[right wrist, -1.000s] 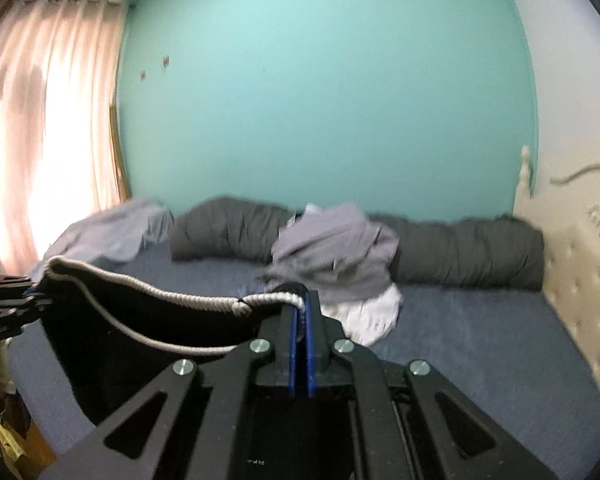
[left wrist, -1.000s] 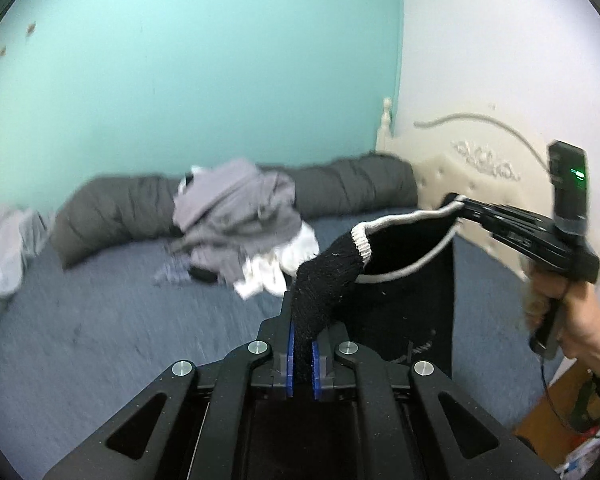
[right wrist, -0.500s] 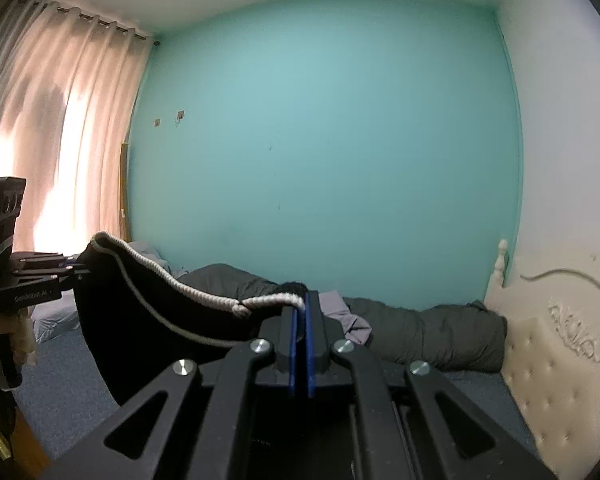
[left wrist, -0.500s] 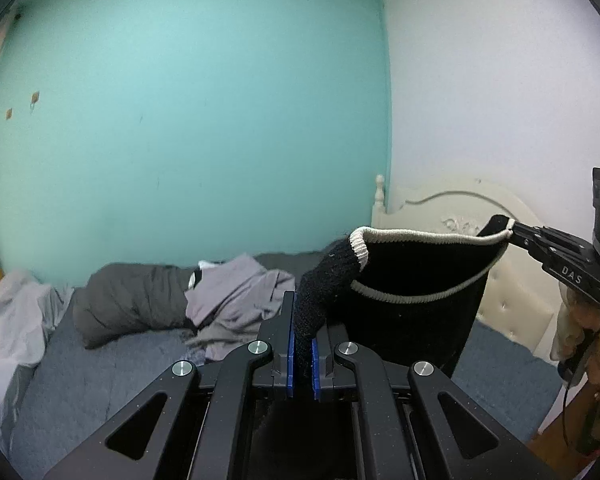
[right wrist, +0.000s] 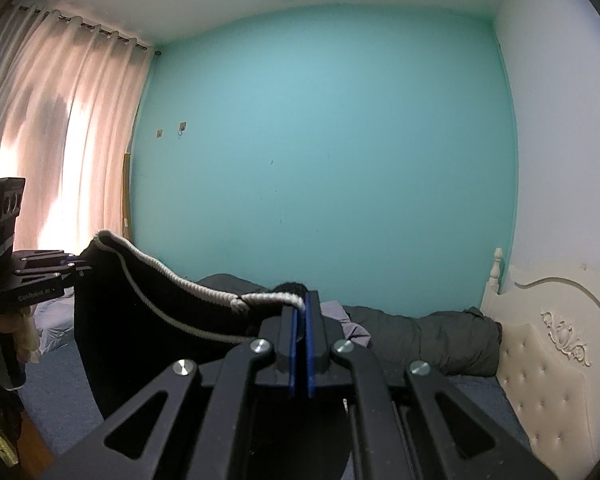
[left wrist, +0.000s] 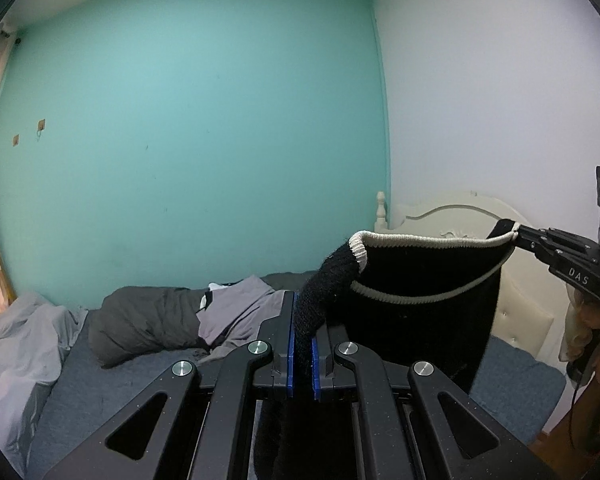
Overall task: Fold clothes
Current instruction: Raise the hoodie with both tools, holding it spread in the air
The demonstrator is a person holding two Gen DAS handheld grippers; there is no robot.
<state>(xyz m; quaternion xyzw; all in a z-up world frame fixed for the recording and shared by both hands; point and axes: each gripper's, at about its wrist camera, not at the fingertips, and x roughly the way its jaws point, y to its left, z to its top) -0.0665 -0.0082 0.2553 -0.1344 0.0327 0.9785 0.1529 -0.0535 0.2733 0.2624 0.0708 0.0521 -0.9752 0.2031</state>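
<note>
1. The black knit garment (left wrist: pixel 420 280), edged with white ribbing, hangs in the air right of centre in the left wrist view, stretched between both tools. Its top edge runs nearly level, and the cloth drops as a dark sheet below.
2. The left gripper (left wrist: pixel 303 354) pinches a rolled black corner between its blue pads at bottom centre. The right gripper (right wrist: pixel 299 344) is pressed together on the white trim; its far end shows at the right edge of the left view.
3. Over the last second both cameras have swung upward. The bed (left wrist: pixel 120 392) now fills only the lower strip of each frame and the teal wall (left wrist: pixel 180 140) most of it, so the garment has been lifted clear of the mattress.
4. I judge this lets the piece hang straight and shake out before being laid flat for folding. Whether its lower hem has cleared the bed is hidden behind the gripper bodies.
5. A heap of grey clothes (left wrist: pixel 236 312) lies at lower centre against a dark rolled duvet (left wrist: pixel 148 324).
</note>
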